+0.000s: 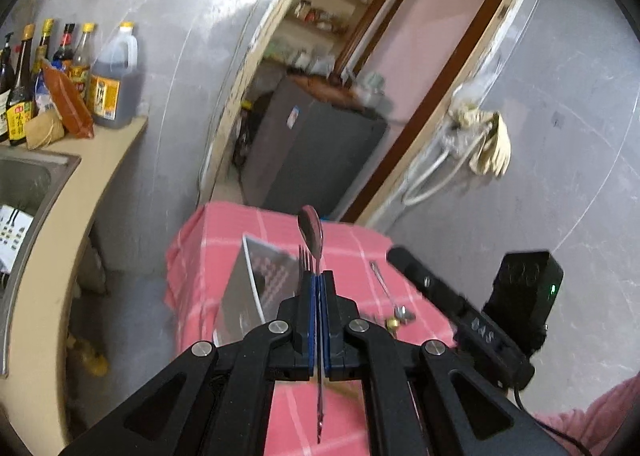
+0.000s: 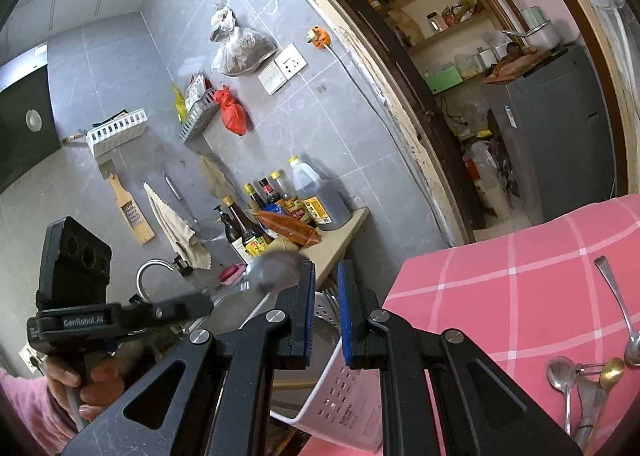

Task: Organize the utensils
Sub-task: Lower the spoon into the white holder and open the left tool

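Note:
My left gripper [image 1: 319, 282] is shut on a metal spoon [image 1: 312, 231], bowl pointing up and away, held above the pink checked table [image 1: 352, 248]. Below it stands a white perforated utensil holder [image 1: 256, 280] with a fork [image 1: 305, 256] inside. In the right wrist view my right gripper [image 2: 325, 276] is open and empty, above the holder [image 2: 344, 404] at the table's left edge. Several loose spoons [image 2: 560, 376] lie on the cloth at the right, one long spoon [image 2: 618, 308] apart from them. The left gripper [image 2: 260, 276] appears blurred with its spoon.
A counter [image 1: 100, 152] with sauce bottles [image 1: 112, 76] and a steel sink [image 1: 28, 184] lies left. A doorway with a grey fridge [image 1: 320, 152] is behind the table. A loose spoon [image 1: 384, 288] lies on the cloth right of the holder.

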`<state>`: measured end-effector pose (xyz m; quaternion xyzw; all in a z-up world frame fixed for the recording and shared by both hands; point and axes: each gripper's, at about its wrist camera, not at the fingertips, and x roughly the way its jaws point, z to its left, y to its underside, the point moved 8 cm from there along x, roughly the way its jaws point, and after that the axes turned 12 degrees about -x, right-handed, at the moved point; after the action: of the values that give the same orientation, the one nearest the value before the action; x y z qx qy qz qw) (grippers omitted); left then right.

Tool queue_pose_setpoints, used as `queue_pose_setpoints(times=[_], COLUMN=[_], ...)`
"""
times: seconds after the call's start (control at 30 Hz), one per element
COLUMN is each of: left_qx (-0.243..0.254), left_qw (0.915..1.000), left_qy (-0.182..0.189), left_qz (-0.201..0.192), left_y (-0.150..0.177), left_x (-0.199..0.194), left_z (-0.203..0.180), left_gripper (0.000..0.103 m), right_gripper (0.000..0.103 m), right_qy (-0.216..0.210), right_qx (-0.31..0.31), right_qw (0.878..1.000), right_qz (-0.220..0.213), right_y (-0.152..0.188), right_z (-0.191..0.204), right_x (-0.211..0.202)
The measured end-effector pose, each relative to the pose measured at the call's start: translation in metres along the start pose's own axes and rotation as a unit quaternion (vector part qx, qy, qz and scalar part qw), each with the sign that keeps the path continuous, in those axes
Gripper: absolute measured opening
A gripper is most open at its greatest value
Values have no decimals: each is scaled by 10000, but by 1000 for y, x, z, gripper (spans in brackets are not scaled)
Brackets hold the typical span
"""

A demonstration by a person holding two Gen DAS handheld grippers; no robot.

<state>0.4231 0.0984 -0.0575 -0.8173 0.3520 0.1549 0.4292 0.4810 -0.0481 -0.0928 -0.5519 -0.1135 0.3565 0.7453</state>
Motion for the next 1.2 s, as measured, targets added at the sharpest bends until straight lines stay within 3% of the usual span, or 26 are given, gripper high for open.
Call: queue_pose_setpoints(times=[0.33,0.6,1.2], left_qx=[-99,-240,-258], left_qw=[9962,9965,9987], left_qy=[-573,-558,-443], left_qz=[651,570,-11], left_y=[17,13,11], left_x=[7,19,8], left_z=[-8,-2,-8], left_gripper=[3,3,6], right_gripper=[11,11,11], right_qy=[-8,-5,318], right_qx=[-210,-271,-418], right_qw=[9997,9994,9985], right_qz=[141,201,161], right_y=[-3,2,-5], right_z=[10,13,8], right_x=[-11,-16,-36])
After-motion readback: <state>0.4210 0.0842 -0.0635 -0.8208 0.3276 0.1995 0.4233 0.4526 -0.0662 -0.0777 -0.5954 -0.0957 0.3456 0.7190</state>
